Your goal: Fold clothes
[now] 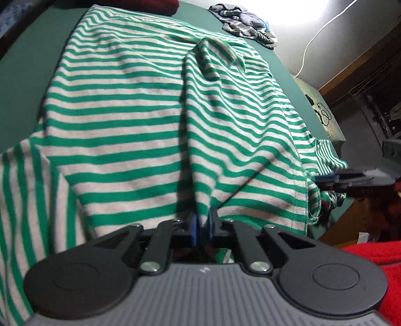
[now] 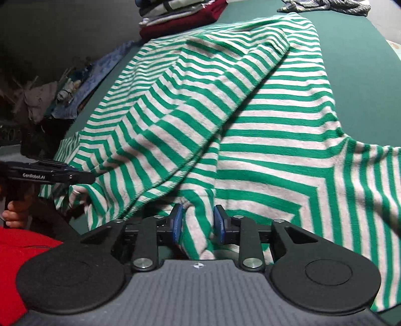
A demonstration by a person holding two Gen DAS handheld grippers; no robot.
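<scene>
A green-and-white striped shirt (image 1: pixel 140 125) lies spread over the dark green table (image 1: pixel 25 62), rumpled into a ridge down its middle. My left gripper (image 1: pixel 203 223) is shut on the shirt's near edge, and the cloth rises in a pinched fold from the blue pads. In the right wrist view the same shirt (image 2: pixel 263 125) has one side folded diagonally over the other. My right gripper (image 2: pixel 198 223) has its jaws apart, with a thick fold of the near hem hanging between the blue pads (image 2: pixel 177 223). Each gripper shows at the edge of the other's view.
A plaid heap of clothes (image 1: pixel 245 22) lies at the far right corner. A stack of folded garments (image 2: pixel 180 15) with a dark red one sits at the far left. A white cable (image 1: pixel 313 37) hangs by the wall. The person's red sleeve (image 2: pixel 15 250) is near.
</scene>
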